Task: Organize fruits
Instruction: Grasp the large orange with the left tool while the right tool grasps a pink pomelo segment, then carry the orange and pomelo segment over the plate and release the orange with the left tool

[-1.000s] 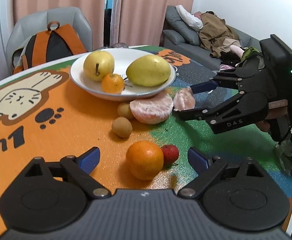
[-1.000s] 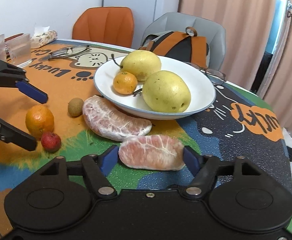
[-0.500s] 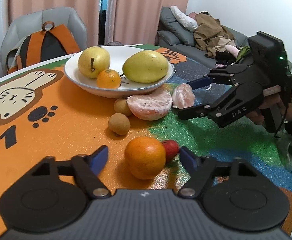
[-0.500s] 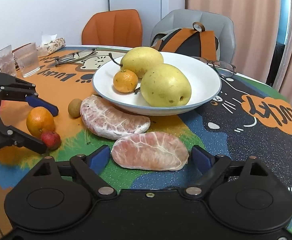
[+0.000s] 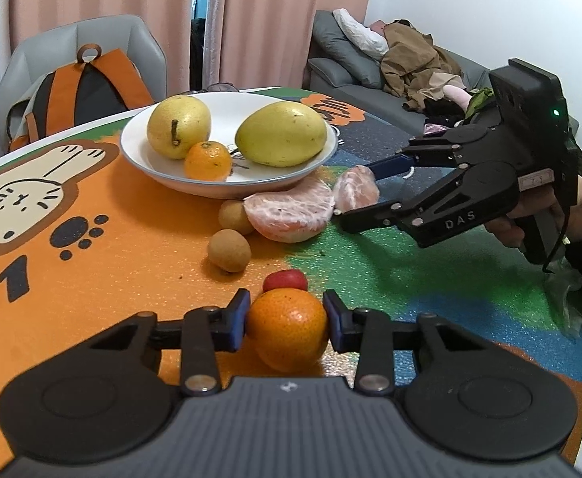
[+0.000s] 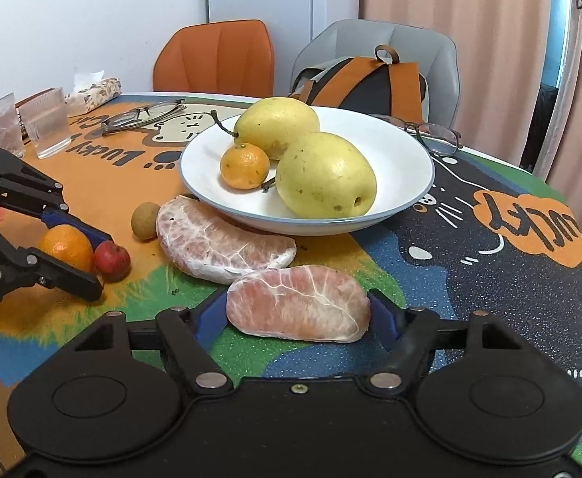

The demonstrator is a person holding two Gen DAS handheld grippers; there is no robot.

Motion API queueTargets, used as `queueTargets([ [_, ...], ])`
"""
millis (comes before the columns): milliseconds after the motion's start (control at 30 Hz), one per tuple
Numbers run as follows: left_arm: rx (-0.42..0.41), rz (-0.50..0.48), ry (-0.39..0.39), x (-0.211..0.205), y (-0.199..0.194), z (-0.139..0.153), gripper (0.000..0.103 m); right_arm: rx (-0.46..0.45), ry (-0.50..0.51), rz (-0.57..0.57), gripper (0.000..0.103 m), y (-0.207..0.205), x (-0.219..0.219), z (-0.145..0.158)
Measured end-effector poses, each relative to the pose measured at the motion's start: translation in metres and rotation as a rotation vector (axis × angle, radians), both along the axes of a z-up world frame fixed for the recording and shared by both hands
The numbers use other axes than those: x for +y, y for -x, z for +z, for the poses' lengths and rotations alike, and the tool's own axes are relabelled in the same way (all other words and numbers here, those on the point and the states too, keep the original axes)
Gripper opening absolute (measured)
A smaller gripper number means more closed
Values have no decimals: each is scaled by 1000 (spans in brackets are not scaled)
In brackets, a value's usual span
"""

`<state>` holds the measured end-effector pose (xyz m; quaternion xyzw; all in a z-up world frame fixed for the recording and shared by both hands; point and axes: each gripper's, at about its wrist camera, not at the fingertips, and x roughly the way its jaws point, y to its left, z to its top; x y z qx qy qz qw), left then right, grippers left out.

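Both grippers have just closed in: the left gripper now pinches the orange and the right gripper clamps the pomelo segment, so both look ready for the bowl.

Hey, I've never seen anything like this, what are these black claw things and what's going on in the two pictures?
No robot here: a person holds a two-finger tool in each hand, each carrying a fisheye camera looking along its fingers. The left wrist view shows the left tool closed on an orange on the table, a small red fruit just behind it. The right wrist view shows the right tool closed around a peeled pomelo segment. A second pomelo segment and small brown fruits lie on the colourful cat-print table. The white bowl holds two yellow pears and a small tangerine.
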<state>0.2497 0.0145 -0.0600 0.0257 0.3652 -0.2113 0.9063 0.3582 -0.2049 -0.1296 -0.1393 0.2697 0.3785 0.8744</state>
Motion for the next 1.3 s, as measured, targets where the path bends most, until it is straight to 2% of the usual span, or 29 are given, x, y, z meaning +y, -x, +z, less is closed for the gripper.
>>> queueTargets([
  [433, -43, 3, 1, 1, 5, 17, 38, 45, -78, 3, 69, -4, -9, 2],
  [867, -52, 28, 6, 4, 0, 19, 38, 12, -70, 8, 69, 5, -10, 9],
  [1300, -129, 77, 28, 4, -26, 39, 37, -41, -86, 15, 69, 13, -13, 33],
])
